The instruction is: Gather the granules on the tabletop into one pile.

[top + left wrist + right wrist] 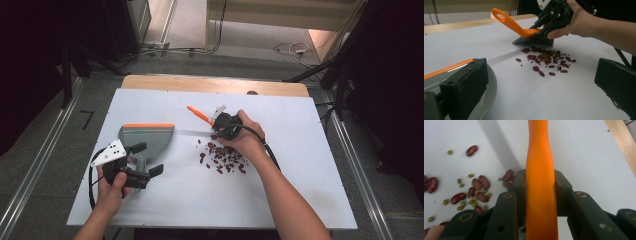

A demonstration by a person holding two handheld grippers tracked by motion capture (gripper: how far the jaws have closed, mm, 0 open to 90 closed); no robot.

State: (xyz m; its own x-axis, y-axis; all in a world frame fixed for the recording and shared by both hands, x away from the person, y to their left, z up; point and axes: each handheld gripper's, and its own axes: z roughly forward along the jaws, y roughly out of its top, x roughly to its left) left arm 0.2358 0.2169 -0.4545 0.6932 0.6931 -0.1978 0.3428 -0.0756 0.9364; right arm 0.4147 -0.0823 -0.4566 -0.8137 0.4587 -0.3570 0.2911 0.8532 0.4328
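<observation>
My right gripper (540,195) is clamped on the orange handle of the brush (510,22), whose dark bristles rest on the table (300,190) at the far edge of the beans (547,60). My left gripper (145,160) has its jaws spread either side of the dustpan (147,137) handle, left of the beans.

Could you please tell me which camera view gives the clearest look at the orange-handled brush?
The left gripper view: it shows the whole brush, its looped orange handle and its dark bristles on the table behind the beans, held by the right gripper. The right gripper view shows the handle alone, clamped between the jaws. The high view shows it small.
</observation>
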